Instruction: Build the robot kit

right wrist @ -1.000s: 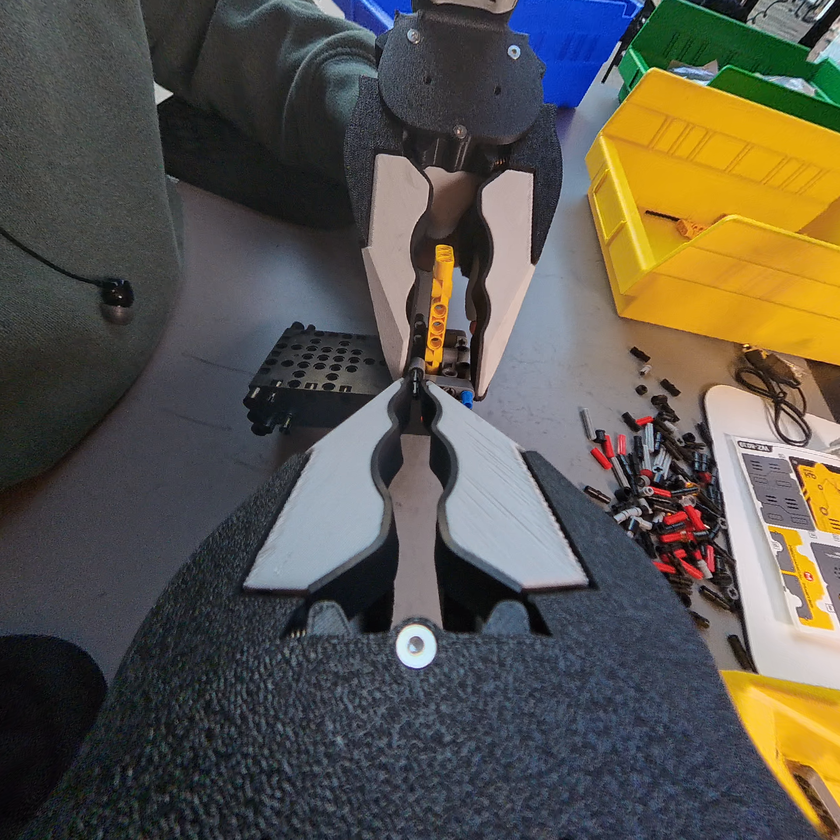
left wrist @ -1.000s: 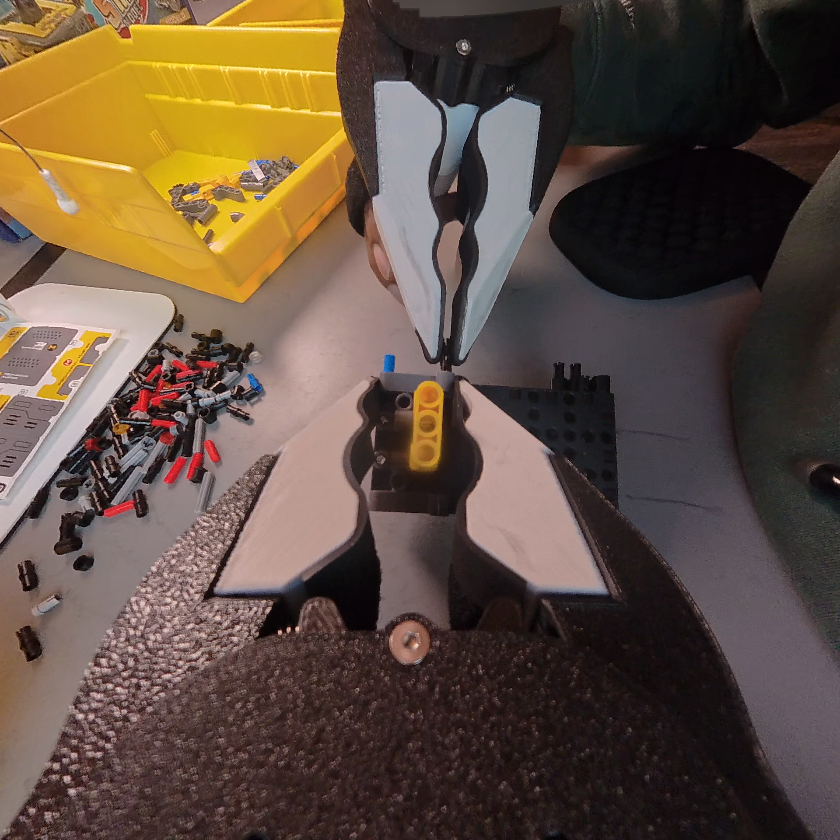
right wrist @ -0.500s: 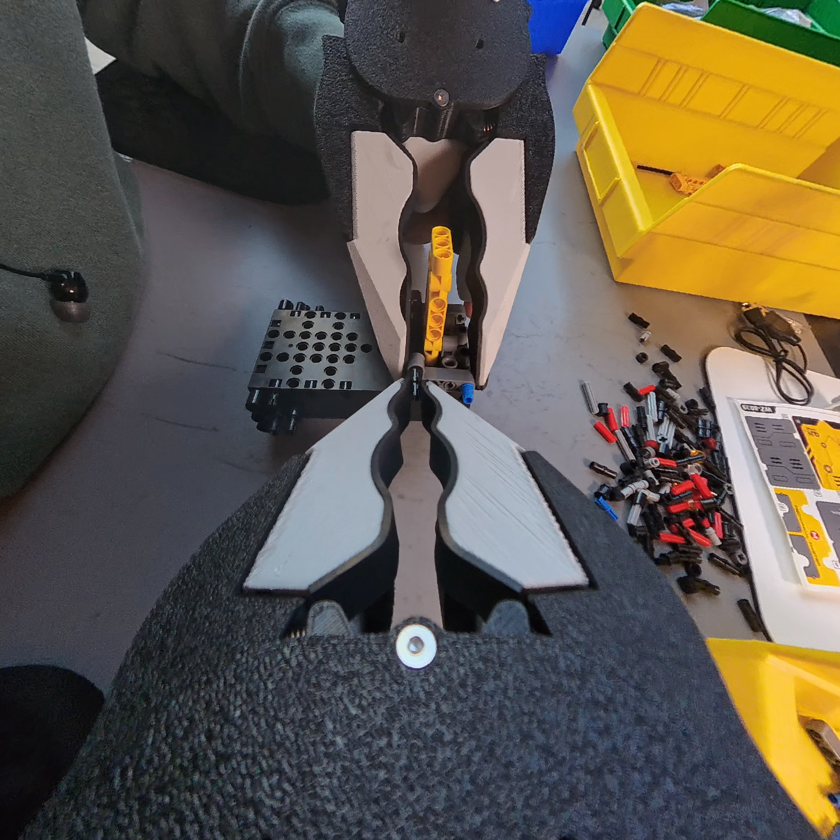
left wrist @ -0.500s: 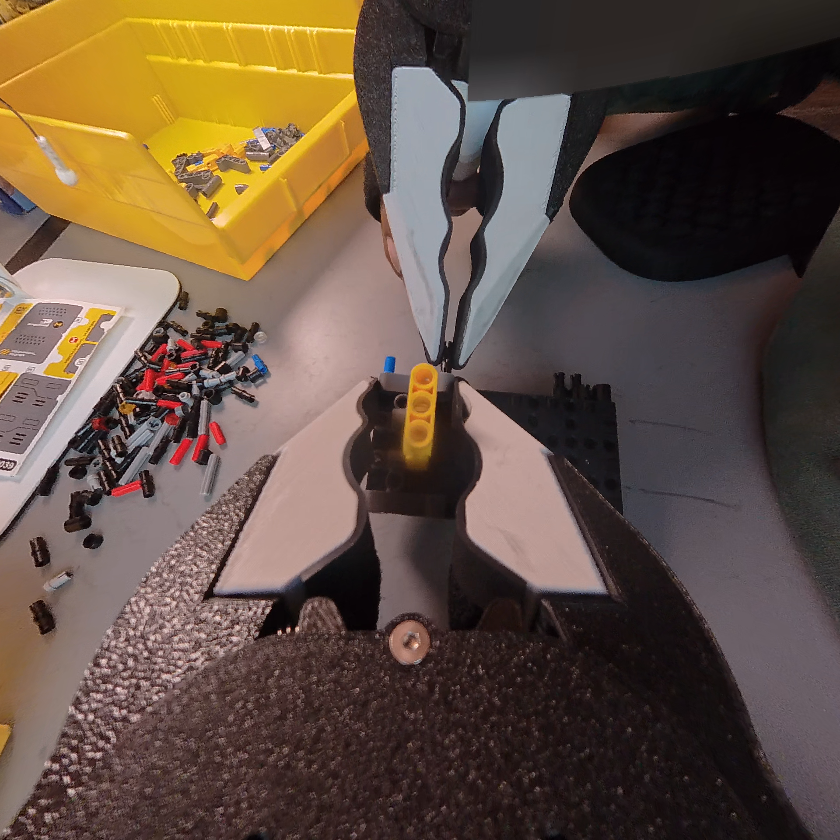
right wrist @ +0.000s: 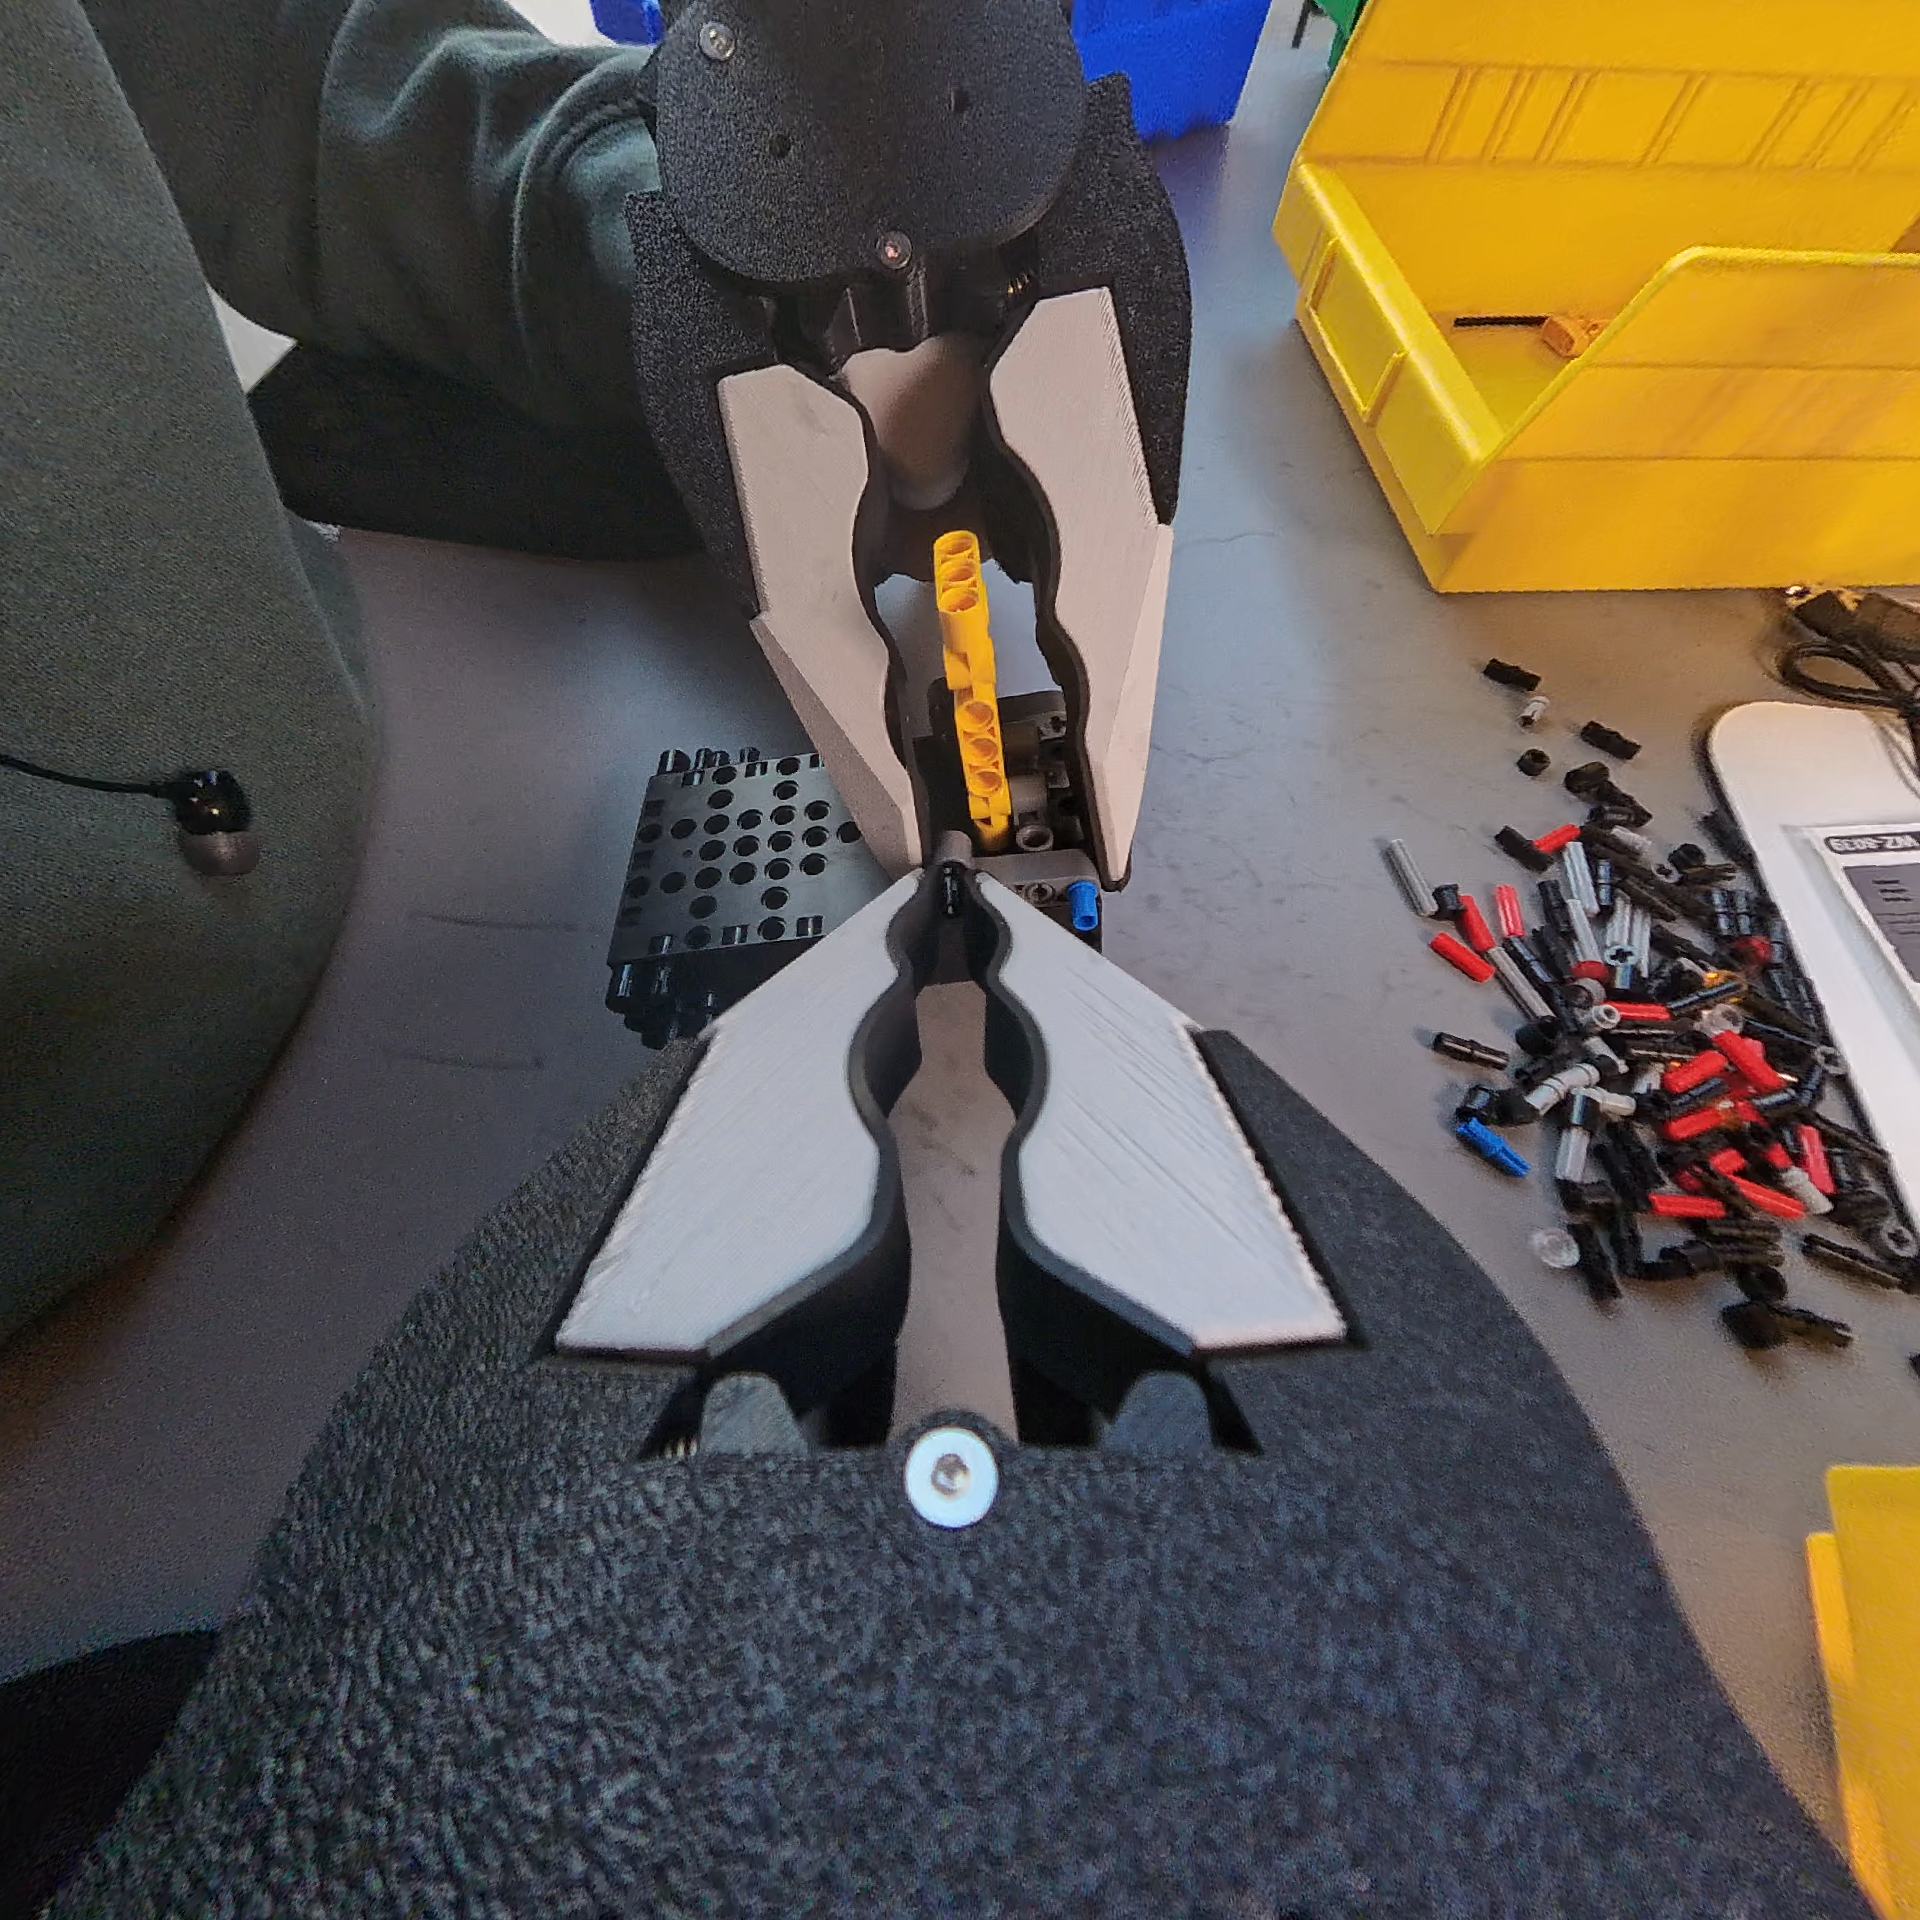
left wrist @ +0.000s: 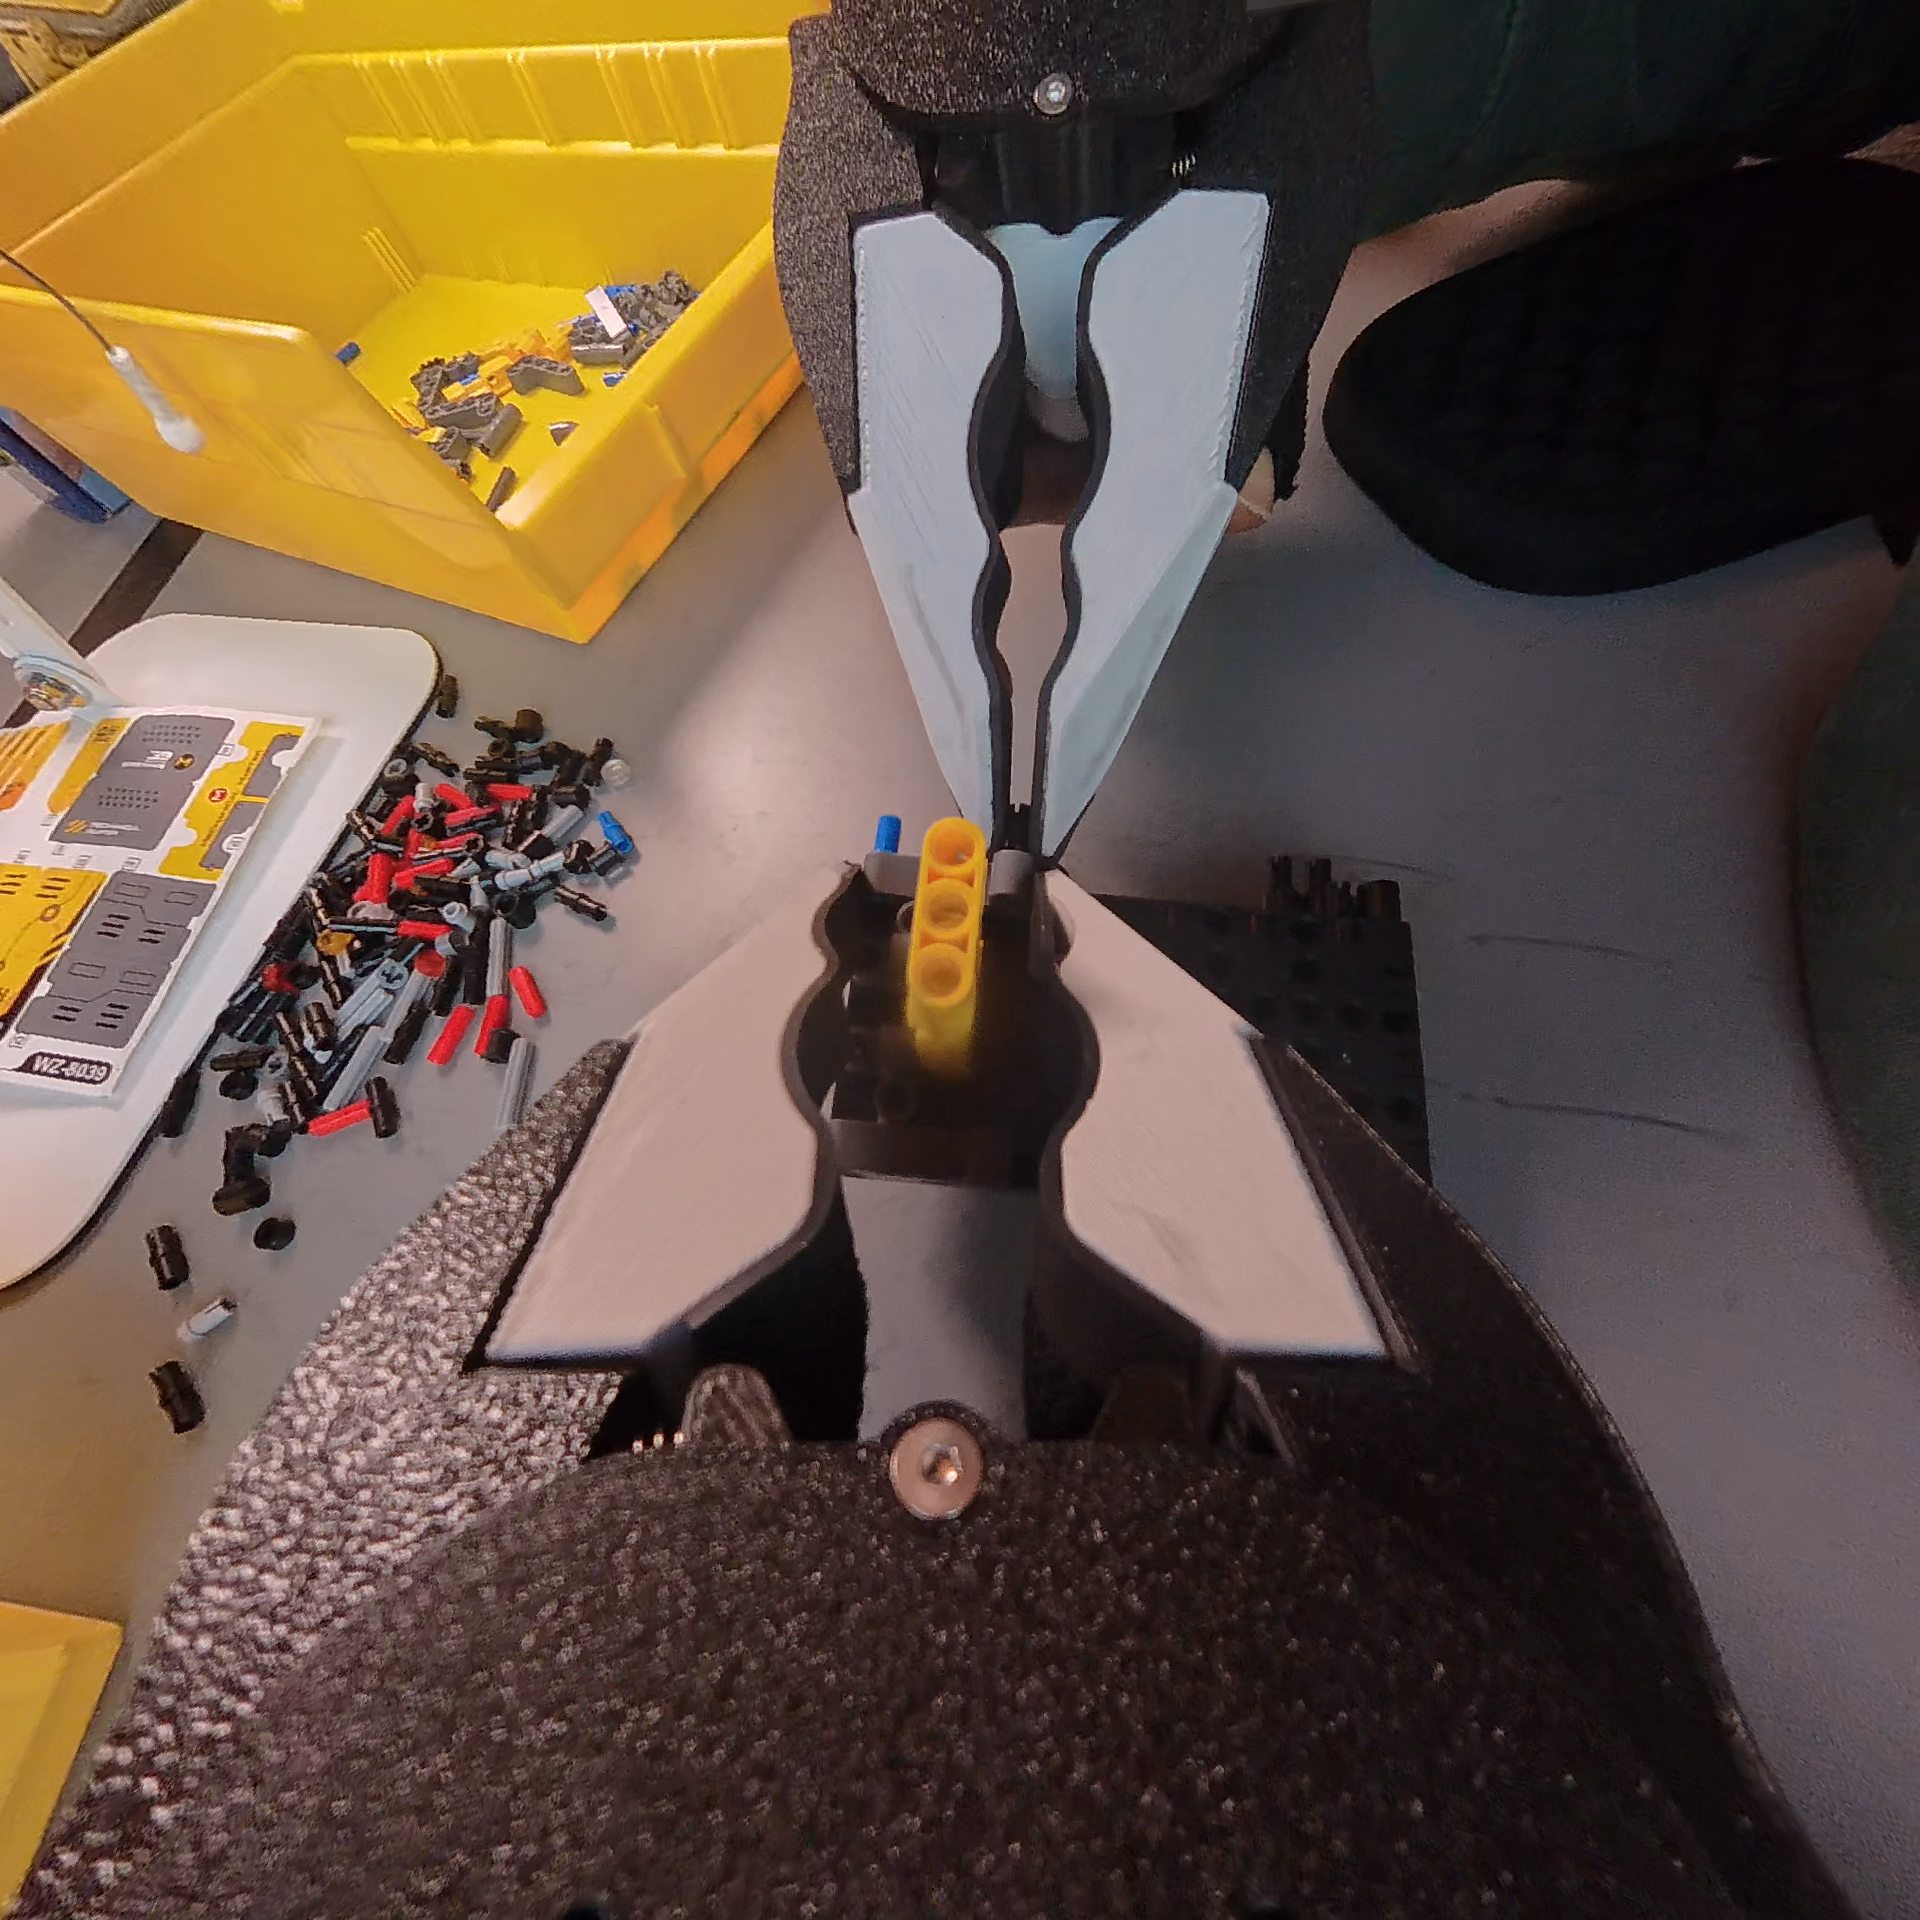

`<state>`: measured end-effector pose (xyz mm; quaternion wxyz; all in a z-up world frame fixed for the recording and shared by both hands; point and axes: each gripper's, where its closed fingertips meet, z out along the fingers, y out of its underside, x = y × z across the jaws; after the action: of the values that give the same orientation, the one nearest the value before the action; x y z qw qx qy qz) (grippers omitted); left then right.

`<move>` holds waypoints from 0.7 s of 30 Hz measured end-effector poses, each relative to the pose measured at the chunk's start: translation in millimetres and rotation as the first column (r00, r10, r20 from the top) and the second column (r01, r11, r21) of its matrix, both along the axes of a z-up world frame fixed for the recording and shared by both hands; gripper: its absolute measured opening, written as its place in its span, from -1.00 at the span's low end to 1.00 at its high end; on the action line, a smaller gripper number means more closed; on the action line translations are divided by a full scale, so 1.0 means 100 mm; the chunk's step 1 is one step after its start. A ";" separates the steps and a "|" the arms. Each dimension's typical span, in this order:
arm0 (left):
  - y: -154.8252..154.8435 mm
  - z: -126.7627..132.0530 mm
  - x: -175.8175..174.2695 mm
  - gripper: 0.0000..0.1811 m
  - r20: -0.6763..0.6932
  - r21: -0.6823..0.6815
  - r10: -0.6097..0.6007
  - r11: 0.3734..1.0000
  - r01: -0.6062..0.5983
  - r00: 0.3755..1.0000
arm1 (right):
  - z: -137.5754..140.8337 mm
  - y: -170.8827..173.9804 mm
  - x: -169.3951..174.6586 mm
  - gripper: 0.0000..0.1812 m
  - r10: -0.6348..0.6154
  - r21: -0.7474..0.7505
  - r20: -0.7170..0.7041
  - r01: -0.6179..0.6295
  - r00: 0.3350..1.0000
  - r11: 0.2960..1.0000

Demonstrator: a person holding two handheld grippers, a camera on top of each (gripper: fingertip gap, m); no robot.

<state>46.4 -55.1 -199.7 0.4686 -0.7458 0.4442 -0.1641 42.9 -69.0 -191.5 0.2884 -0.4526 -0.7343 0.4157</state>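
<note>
Here the left gripper clasps the black block assembly; the right gripper pinches a black pin.

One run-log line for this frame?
left gripper: shut on brick assembly | right gripper: shut on black pin, at assembly | loose pins beside

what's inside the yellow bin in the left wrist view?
The yellow bin holds a small heap of loose building pieces, mostly grey, with some yellow and blue. Its front wall hides the near floor, and the right gripper covers its right end.
</note>
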 end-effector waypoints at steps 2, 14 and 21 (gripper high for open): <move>0.01 0.00 -0.01 -0.66 0.000 -0.005 0.004 1.000 -0.004 1.000 | 0.01 0.02 -0.01 -0.95 -0.015 -0.030 -0.009 0.014 1.000 0.999; 0.03 -0.19 -0.02 -0.61 -0.043 -0.099 0.007 0.995 -0.011 0.999 | -0.16 0.07 0.06 -0.91 -0.012 0.046 0.034 0.010 0.999 0.999; -0.01 -0.20 -0.09 -0.49 -0.004 -0.172 -0.005 0.985 0.005 1.000 | -0.19 0.09 0.05 -0.93 -0.023 0.061 0.052 0.020 0.998 0.998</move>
<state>37.9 -56.3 -220.1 0.4009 -0.7828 0.4312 -0.2014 48.0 -59.6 -210.7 0.2869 -0.4622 -0.7490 0.3783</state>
